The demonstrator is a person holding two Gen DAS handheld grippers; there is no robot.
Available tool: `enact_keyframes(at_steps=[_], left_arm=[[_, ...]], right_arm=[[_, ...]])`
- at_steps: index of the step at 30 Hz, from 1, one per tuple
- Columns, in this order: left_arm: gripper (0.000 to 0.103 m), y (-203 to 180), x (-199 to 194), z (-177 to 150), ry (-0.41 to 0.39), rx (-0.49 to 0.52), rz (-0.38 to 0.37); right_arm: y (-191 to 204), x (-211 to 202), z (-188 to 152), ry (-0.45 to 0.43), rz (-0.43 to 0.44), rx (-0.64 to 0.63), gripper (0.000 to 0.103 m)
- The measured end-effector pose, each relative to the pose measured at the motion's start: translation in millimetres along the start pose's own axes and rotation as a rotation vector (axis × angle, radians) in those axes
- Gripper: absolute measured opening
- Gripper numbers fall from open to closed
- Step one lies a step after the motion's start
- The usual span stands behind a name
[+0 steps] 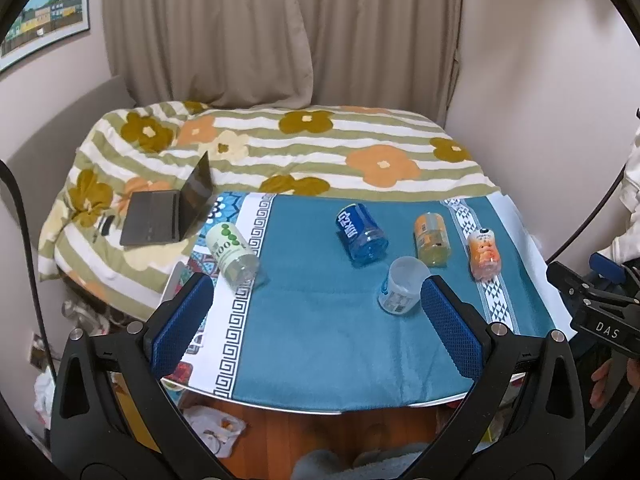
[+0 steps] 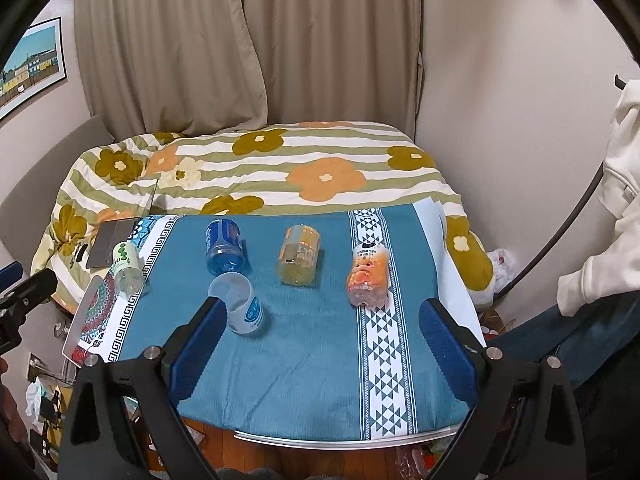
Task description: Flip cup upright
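A translucent white plastic cup point(image 1: 401, 285) lies on its side on the blue tablecloth point(image 1: 320, 320), its open mouth toward the far side. It also shows in the right wrist view point(image 2: 239, 303). My left gripper point(image 1: 316, 316) is open and empty above the table's near edge; its right finger is just right of the cup. My right gripper point(image 2: 320, 332) is open and empty; its left finger is just in front of the cup.
Several bottles lie on the cloth: green-white point(image 1: 233, 252), blue point(image 1: 362, 237), yellow point(image 1: 432, 240), orange point(image 1: 485, 254). A laptop point(image 1: 168, 216) sits on the flowered bed point(image 1: 320, 148) behind the table. The right gripper's body point(image 1: 600, 320) is at the table's right.
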State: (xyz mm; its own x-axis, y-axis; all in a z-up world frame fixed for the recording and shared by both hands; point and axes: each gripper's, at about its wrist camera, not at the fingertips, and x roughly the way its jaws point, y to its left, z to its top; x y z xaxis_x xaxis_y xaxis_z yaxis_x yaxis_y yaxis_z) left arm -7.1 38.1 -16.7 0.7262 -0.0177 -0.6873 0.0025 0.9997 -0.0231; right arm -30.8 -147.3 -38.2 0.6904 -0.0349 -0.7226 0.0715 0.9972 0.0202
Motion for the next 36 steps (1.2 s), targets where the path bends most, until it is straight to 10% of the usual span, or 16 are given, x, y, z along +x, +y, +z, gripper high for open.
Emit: enact_keyframes(at_steps=[36], left_arm=[[0.103, -2.9, 1.8, 2.1, -0.016, 0.005, -0.001]], right_arm=[[0.5, 3.5, 2.2, 0.011, -0.017, 0.002, 0.096]])
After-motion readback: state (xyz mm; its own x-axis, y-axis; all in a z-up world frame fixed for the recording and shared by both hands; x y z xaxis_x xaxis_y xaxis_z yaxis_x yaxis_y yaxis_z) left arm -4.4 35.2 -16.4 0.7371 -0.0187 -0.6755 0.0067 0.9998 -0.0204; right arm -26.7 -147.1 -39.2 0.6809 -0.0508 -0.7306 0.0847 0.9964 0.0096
